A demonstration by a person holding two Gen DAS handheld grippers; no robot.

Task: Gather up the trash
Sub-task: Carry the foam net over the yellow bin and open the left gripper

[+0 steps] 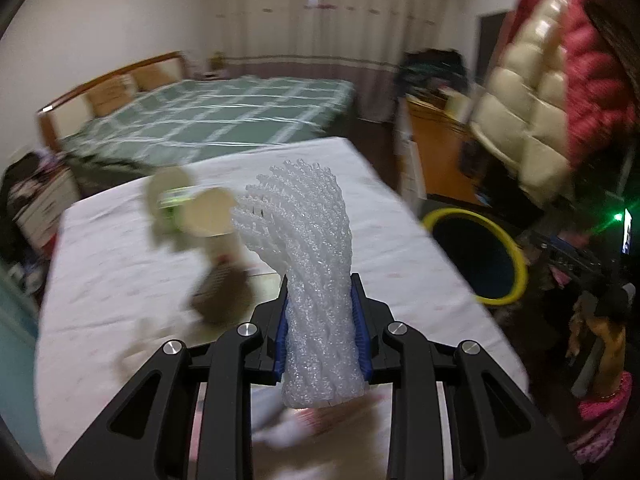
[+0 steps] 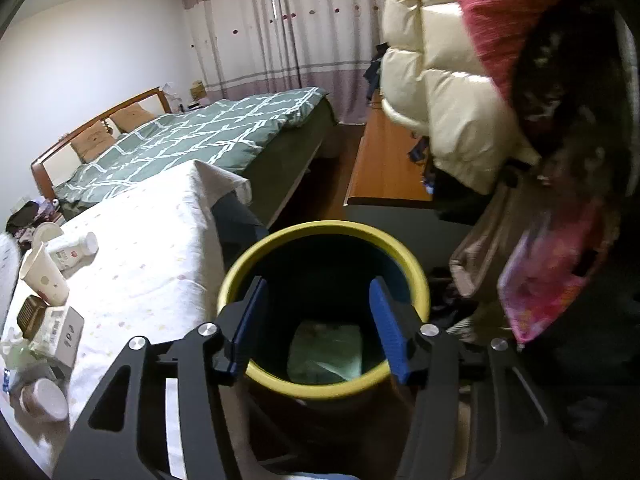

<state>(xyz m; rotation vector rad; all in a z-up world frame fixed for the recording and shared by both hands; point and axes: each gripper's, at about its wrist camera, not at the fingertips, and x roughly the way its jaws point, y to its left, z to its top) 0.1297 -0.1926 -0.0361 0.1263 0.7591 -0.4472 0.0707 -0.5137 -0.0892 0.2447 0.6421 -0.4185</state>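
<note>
My left gripper is shut on a white foam fruit net and holds it upright above the white-clothed table. Blurred paper cups and a brown item lie on the table behind it. The yellow-rimmed trash bin stands right of the table. My right gripper is open and empty, directly above the bin. A pale green piece of trash lies at the bin's bottom. Paper cups, a white bottle and a small white box lie on the table's left part.
A bed with a green checked cover stands behind the table. An orange wooden desk is at the back right. A cream puffer jacket and pink clothes hang close on the right.
</note>
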